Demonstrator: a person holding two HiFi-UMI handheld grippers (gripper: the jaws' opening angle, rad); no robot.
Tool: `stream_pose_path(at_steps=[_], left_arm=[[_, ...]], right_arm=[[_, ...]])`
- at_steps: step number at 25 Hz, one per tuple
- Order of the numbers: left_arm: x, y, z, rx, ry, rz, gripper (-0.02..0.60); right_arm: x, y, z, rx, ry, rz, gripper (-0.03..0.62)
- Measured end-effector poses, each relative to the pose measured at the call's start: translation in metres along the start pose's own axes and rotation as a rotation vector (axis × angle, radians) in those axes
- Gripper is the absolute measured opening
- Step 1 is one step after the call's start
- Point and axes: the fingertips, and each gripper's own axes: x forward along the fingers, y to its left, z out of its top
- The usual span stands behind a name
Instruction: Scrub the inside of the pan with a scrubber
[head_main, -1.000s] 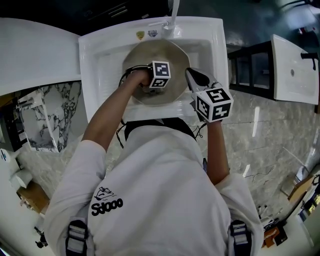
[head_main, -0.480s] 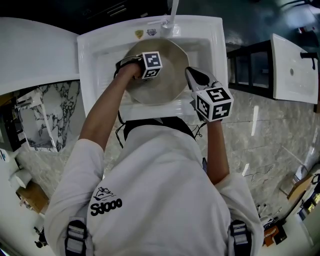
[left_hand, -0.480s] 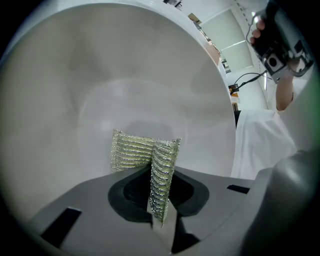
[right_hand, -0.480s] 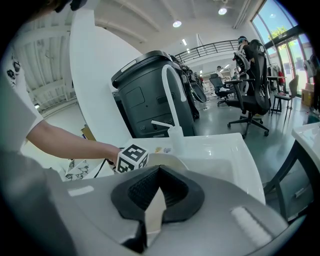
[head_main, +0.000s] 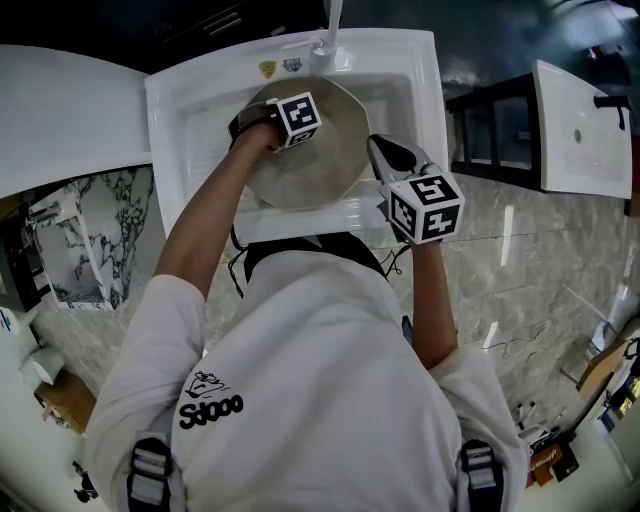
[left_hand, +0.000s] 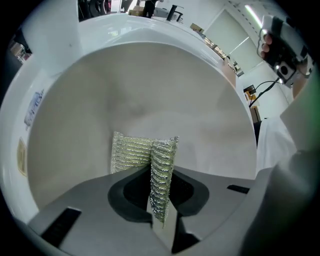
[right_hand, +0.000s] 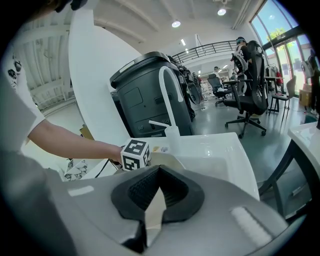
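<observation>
Left tongs (left_hand: 159, 202): clamped on a steel-mesh scrubber (left_hand: 131, 152), whose far end lies against the inside wall of the pan (left_hand: 150, 85). The pan sits in the sink (head_main: 190, 110), toward its rear edge below the faucet (head_main: 330, 25). Right tongs (right_hand: 151, 212): closed on the pan's right-hand rim.

Assessment: the rim grip should be kept firm and the scrubber pressed flat. Overlapping strokes should be worked toward the sink's front edge.

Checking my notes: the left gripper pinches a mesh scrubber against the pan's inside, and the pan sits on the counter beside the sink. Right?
No: the head view shows the pan inside the sink, not beside it. The left gripper does pinch the scrubber against the pan's inside.
</observation>
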Motion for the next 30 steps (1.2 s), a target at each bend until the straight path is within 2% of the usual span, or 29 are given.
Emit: stream_pose_path(at_steps=[7, 14, 21, 25, 27, 30], left_arm=[[-0.003, 0.003, 0.033, 0.021, -0.127, 0.091, 0.066], [-0.005, -0.034, 0.06, 0.08, -0.225, 0.016, 0.066], [0.005, -0.086, 0.072, 0.076, -0.274, -0.176, 0.066], [0.008, -0.11, 0.082, 0.079, -0.307, -0.246, 0.066], [0.007, -0.118, 0.08, 0.066, -0.335, -0.272, 0.066], [-0.002, -0.132, 0.08, 0.017, -0.403, -0.377, 0.066]], right_arm=[[-0.006, -0.003, -0.005, 0.015, 0.002, -0.018, 0.011], [-0.011, -0.002, -0.007, 0.033, -0.005, -0.04, 0.01], [-0.03, 0.004, -0.015, 0.081, -0.009, -0.089, 0.011], [-0.044, 0.005, -0.025, 0.113, -0.015, -0.128, 0.011], [-0.05, 0.012, -0.031, 0.125, -0.023, -0.151, 0.011], [-0.059, 0.023, -0.038, 0.141, -0.035, -0.172, 0.009]])
